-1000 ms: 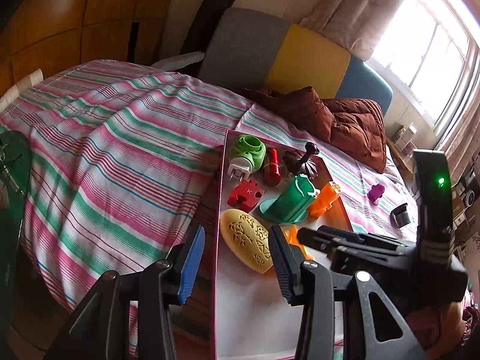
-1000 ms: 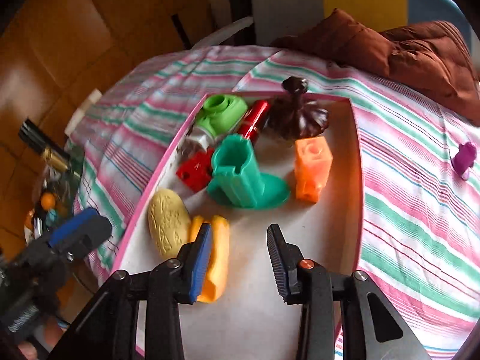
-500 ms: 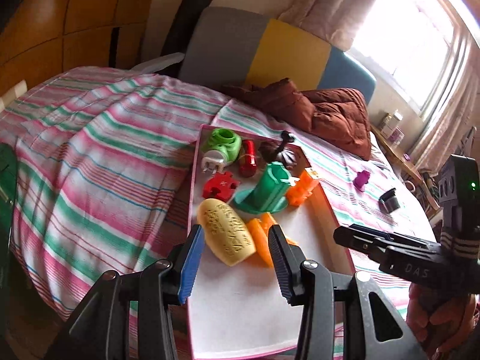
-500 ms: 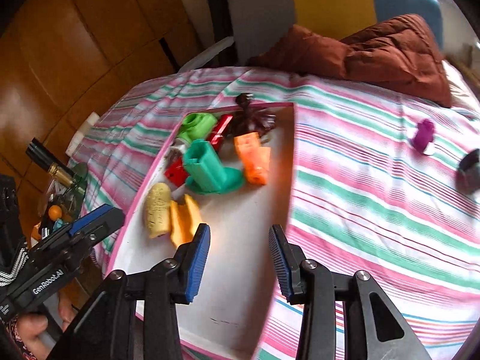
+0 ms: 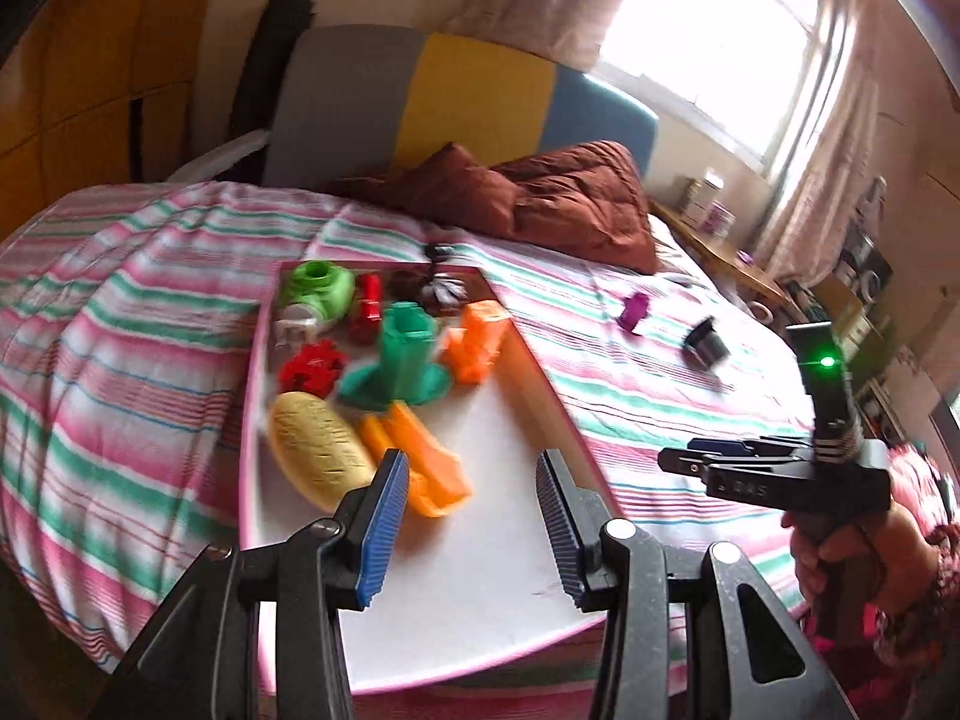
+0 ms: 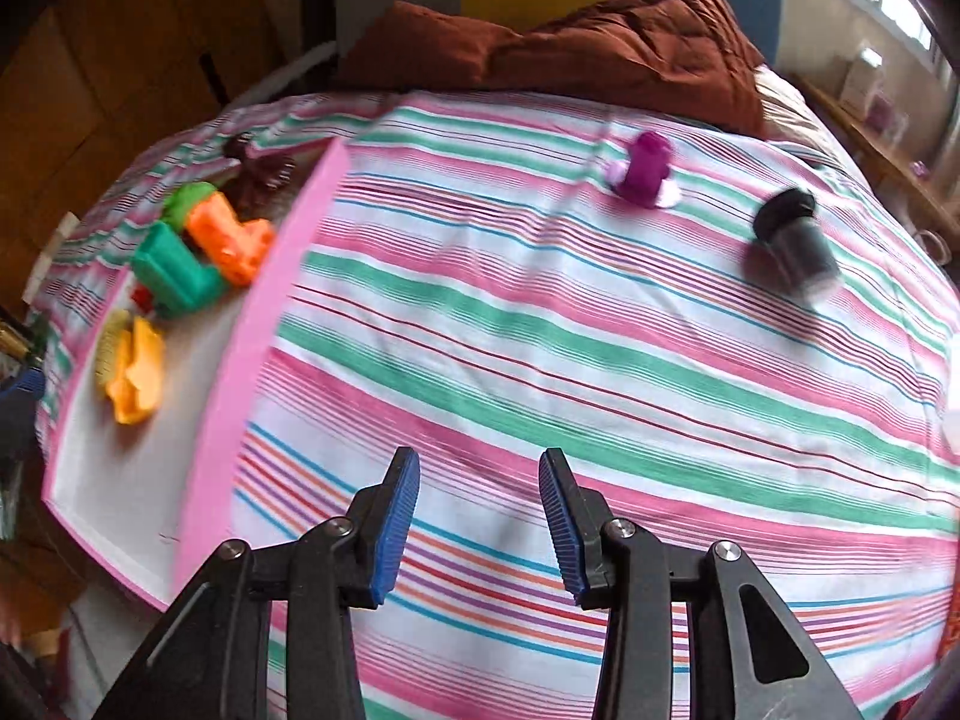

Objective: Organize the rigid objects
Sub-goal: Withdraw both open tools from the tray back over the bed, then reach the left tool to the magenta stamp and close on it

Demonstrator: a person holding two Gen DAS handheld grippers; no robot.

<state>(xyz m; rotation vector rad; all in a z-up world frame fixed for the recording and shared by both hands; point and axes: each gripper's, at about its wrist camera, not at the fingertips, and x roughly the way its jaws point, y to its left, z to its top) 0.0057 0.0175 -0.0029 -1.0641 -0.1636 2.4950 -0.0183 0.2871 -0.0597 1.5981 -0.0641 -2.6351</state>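
A pink-rimmed white tray point(image 5: 480, 540) lies on the striped bed and holds several plastic pieces: a yellow oval point(image 5: 318, 456), an orange piece point(image 5: 420, 462), a green hat-shaped piece point(image 5: 402, 360) and others. The tray also shows in the right wrist view point(image 6: 240, 348). A purple piece point(image 6: 645, 177) and a black cylinder point(image 6: 795, 240) lie loose on the bedspread; both show in the left wrist view point(image 5: 634, 312) point(image 5: 705, 345). My left gripper point(image 5: 471, 522) is open and empty over the tray's near half. My right gripper point(image 6: 477, 519) is open and empty above the bedspread, right of the tray.
A brown quilt point(image 6: 600, 42) is bunched at the head of the bed against a grey, yellow and blue headboard point(image 5: 468, 96). A wooden shelf with small items point(image 5: 720, 234) runs along the window side. Wooden panelling is on the left.
My right gripper has swung right, off the tray and over the striped bedspread toward the purple piece and black cylinder. The left gripper's view has shifted right over the tray. Both stay open.
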